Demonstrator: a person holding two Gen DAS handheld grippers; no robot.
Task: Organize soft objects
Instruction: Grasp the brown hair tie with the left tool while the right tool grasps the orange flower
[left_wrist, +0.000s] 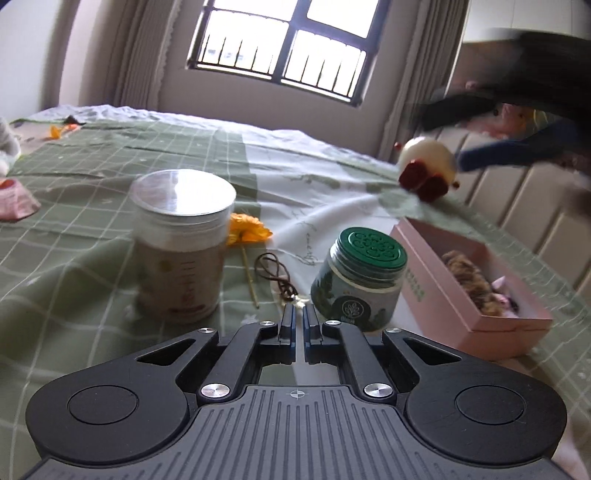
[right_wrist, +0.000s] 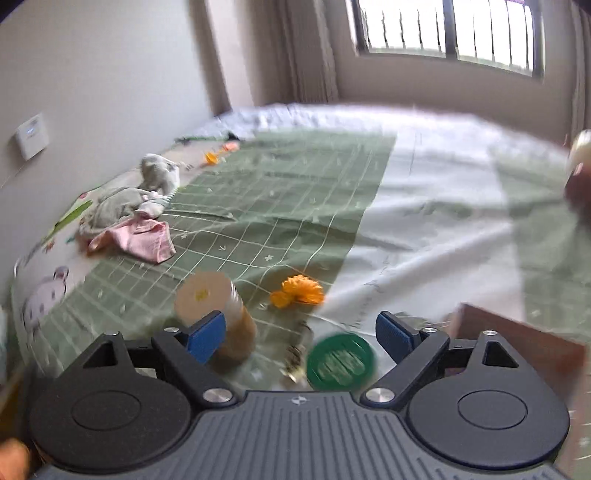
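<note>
While the left gripper (left_wrist: 299, 321) hovered low over the bed (left_wrist: 92, 236) with its fingers pressed together and nothing between them, the right gripper (right_wrist: 301, 332) hung above the same spot with its blue pads (right_wrist: 207, 334) spread wide and empty. A tall can (left_wrist: 183, 240) with a silver lid stood just ahead and left of the left gripper; a green-lidded jar (left_wrist: 360, 277) stood ahead and right. Between them lay an orange flower (left_wrist: 247, 227) and a looped brown cord (left_wrist: 273, 273). A pink box (left_wrist: 443, 291) beside the jar held a brown fluffy toy (left_wrist: 469, 273). Beyond the box, a blurred round plush (left_wrist: 426, 166) with red feet sat near the bed's edge. Far off by the wall lay a grey plush (right_wrist: 159, 173), a second grey soft thing (right_wrist: 122, 210) and a pink cloth (right_wrist: 144, 240), heaped close together.
</note>
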